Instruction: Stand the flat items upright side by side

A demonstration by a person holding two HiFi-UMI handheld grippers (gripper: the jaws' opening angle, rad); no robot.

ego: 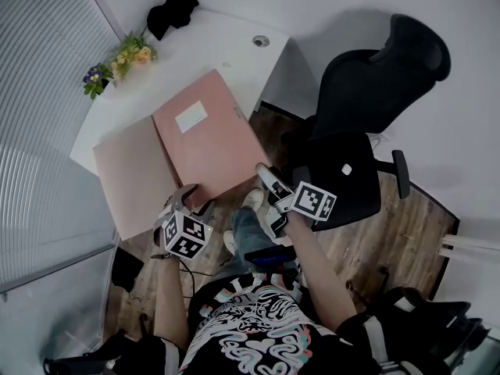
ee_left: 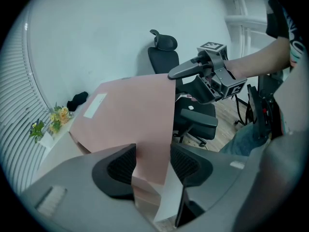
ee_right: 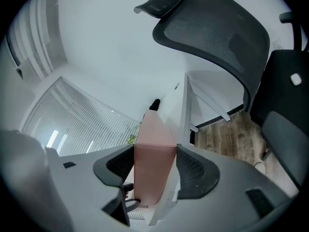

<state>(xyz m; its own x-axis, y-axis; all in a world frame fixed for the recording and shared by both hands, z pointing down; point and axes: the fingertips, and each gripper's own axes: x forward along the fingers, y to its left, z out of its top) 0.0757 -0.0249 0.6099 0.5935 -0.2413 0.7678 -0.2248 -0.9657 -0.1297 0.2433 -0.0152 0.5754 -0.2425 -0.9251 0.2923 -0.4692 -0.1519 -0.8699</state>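
Pads of your left gripper (ee_left: 152, 163) press on the near edge of the labelled folder (ego: 207, 143), whose pink thickness fills the gap between them. A loose white sheet (ee_left: 166, 197) hangs just below those jaws. Your right gripper (ee_right: 154, 166) is clamped the same way on that folder's other near corner, with the pink edge touching both pads. Between your two grippers the folder sits tilted, neither flat nor upright, with the white label (ego: 191, 116) on its upper face. Its left side overlaps the second folder (ego: 133, 174), which is also pink and lies flat on the white desk (ego: 226, 41). Flowers (ego: 129, 57) stand at the far left edge of the desk. A black office chair (ego: 367, 108) stands on the wooden floor (ego: 406, 225) to your right, just beside the right gripper.
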